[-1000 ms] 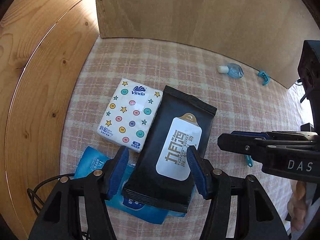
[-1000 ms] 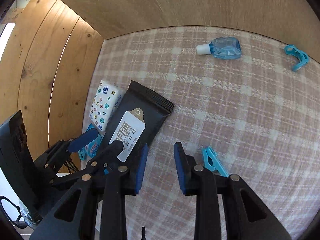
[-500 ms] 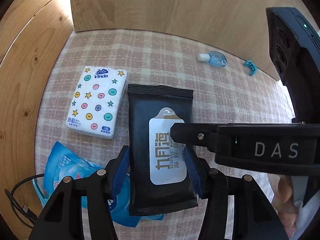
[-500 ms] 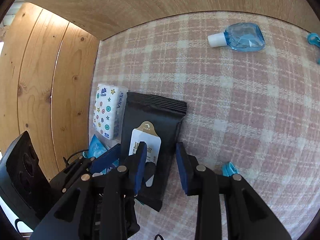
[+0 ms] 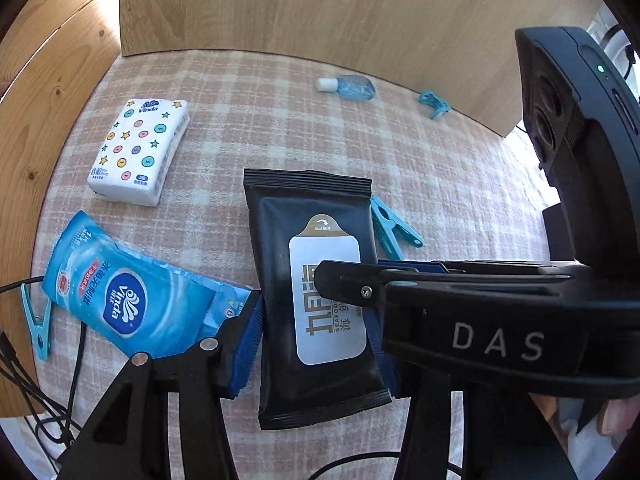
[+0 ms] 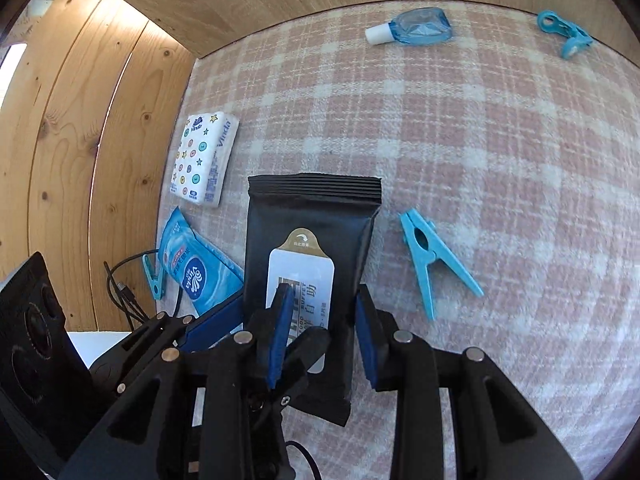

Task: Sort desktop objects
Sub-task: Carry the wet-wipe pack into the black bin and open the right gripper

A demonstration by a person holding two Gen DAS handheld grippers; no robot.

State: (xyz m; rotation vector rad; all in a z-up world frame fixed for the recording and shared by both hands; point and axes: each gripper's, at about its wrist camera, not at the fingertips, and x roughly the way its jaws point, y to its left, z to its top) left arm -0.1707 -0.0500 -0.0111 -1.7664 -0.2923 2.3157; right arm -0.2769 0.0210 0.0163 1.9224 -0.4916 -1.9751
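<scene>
Checked cloth (image 5: 248, 92) fills the left wrist view; the left gripper (image 5: 310, 338) clamps the black wipes pack (image 5: 312, 280), long axis pointing away. Right wrist view: the right gripper (image 6: 322, 332) straddles that pack, seemingly unclosed.

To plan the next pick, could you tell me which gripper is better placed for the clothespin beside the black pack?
Probably the right gripper: the clothespin lies just off its right finger, while the left gripper holds the black pack.
</scene>
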